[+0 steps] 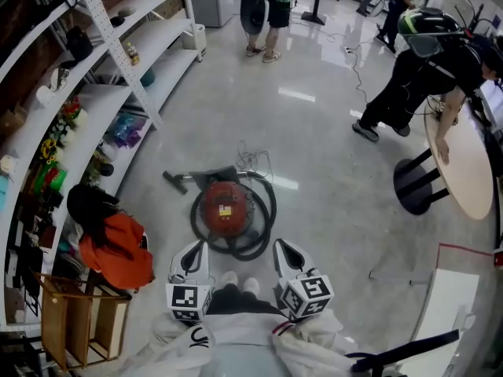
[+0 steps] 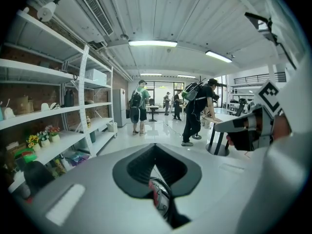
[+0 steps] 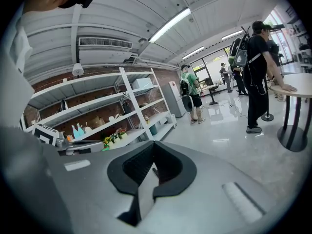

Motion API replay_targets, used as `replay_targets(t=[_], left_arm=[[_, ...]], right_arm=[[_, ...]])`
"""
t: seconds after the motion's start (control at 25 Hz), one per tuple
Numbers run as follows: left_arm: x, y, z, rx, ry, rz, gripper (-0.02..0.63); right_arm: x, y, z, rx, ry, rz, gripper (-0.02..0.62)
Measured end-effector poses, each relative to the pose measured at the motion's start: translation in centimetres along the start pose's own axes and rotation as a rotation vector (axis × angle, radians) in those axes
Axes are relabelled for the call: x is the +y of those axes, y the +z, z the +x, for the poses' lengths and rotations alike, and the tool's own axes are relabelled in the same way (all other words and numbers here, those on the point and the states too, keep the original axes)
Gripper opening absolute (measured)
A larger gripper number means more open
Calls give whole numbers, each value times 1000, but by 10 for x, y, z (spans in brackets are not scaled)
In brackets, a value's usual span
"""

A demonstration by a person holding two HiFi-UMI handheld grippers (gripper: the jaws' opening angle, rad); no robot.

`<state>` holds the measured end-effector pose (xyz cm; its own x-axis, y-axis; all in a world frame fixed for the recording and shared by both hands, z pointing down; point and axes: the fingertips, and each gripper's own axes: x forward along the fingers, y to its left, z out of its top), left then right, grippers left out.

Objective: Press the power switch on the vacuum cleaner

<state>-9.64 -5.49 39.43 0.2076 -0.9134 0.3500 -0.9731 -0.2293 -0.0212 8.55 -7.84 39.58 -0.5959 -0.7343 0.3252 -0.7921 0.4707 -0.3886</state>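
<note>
A round red vacuum cleaner (image 1: pixel 225 209) stands on the floor just ahead of my feet. Its black hose (image 1: pixel 263 210) is coiled round it, and its floor head (image 1: pixel 174 181) lies to the upper left. My left gripper (image 1: pixel 198 247) and right gripper (image 1: pixel 280 247) are held close to my body. Both point towards the vacuum from a short way off and touch nothing. Each has its jaws together with nothing between them. In the left gripper view a strip of the red vacuum (image 2: pixel 160 195) shows below the left gripper's tips (image 2: pixel 155 146). The right gripper (image 3: pixel 154 144) shows only floor.
White shelf racks (image 1: pixel 94 93) full of small items line the left side. A figure in orange (image 1: pixel 114 250) and a wooden crate (image 1: pixel 75 320) sit by them. A person leans on a round table (image 1: pixel 464 171) at the right. Others stand at the back.
</note>
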Motion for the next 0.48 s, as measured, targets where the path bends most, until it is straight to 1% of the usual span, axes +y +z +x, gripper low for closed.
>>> replay_targets(t=[0.28,0.48], left_arm=[[9,-18,5,47,-6,-21,0],[14,-38,14,90,-18,-30,0]], right_arm=[[4,-16,12,49,-3,17,2],[3,-29,22,83,-13,29,2]])
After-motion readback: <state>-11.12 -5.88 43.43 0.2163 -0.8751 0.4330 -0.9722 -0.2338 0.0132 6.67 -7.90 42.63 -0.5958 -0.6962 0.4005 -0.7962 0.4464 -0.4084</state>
